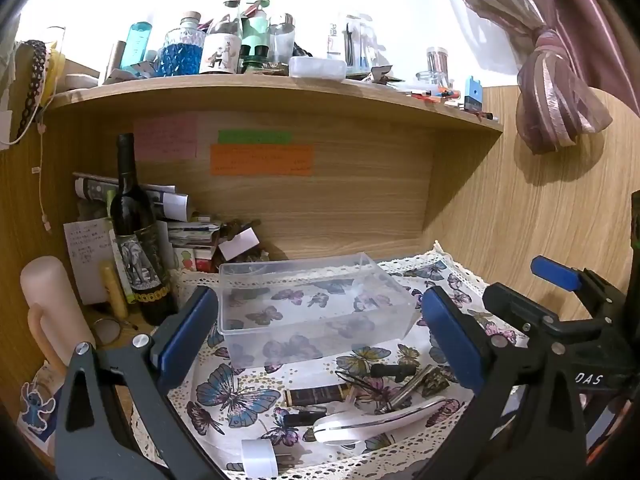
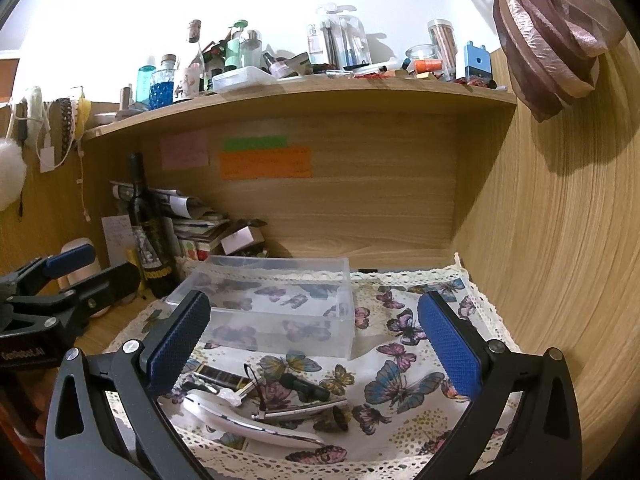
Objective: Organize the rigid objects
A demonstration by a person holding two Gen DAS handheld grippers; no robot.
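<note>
A clear plastic box (image 1: 316,312) stands empty on the butterfly cloth (image 1: 236,396); it also shows in the right wrist view (image 2: 276,304). In front of it lie small rigid items: a dark gold-trimmed tube (image 1: 318,395), a white curved handle (image 1: 372,424), a metal pen (image 1: 412,386), a black clip (image 1: 390,370) and a white tape roll (image 1: 260,458). The right wrist view shows the tube (image 2: 224,378), white handle (image 2: 248,424) and a black piece (image 2: 306,388). My left gripper (image 1: 320,336) is open above them. My right gripper (image 2: 316,344) is open too, empty.
A dark wine bottle (image 1: 138,240) stands at the left beside stacked papers (image 1: 188,232) and a pale pink cylinder (image 1: 52,304). A cluttered wooden shelf (image 1: 280,92) runs overhead. A wooden wall (image 2: 560,240) closes the right side. A tied curtain (image 1: 556,92) hangs there.
</note>
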